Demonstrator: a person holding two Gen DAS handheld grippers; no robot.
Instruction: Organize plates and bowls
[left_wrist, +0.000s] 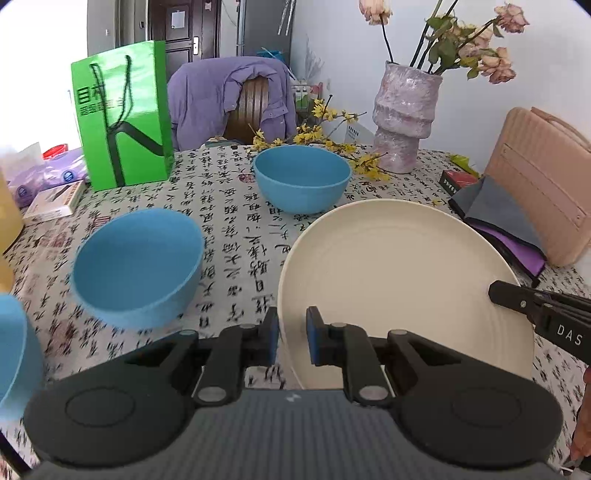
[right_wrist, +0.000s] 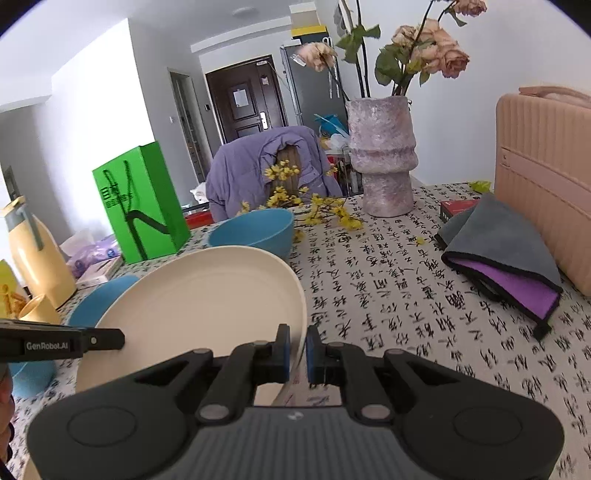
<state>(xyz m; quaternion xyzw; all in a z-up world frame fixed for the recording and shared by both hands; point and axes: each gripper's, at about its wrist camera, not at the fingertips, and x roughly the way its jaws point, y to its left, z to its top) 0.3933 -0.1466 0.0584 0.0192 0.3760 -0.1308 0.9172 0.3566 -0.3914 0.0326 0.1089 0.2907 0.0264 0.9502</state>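
Note:
A large cream plate (left_wrist: 399, 280) hangs lifted above the patterned tablecloth, held at both sides. My left gripper (left_wrist: 292, 339) is shut on its left rim, and my right gripper (right_wrist: 297, 349) is shut on its right rim; the plate (right_wrist: 199, 306) fills the left of the right wrist view. The right gripper's tip (left_wrist: 509, 295) pokes in from the right of the left wrist view. One blue bowl (left_wrist: 301, 177) stands at the far middle of the table. A second blue bowl (left_wrist: 138, 266) sits nearer on the left. A third blue bowl's edge (left_wrist: 13, 343) shows at the left border.
A green paper bag (left_wrist: 123, 114) stands at the back left. A pale purple vase (left_wrist: 404, 118) with dried roses and yellow sprigs stands at the back right. Folded grey and purple cloths (right_wrist: 506, 251) lie before a pink case (right_wrist: 546, 177). A yellow flask (right_wrist: 33, 251) stands far left.

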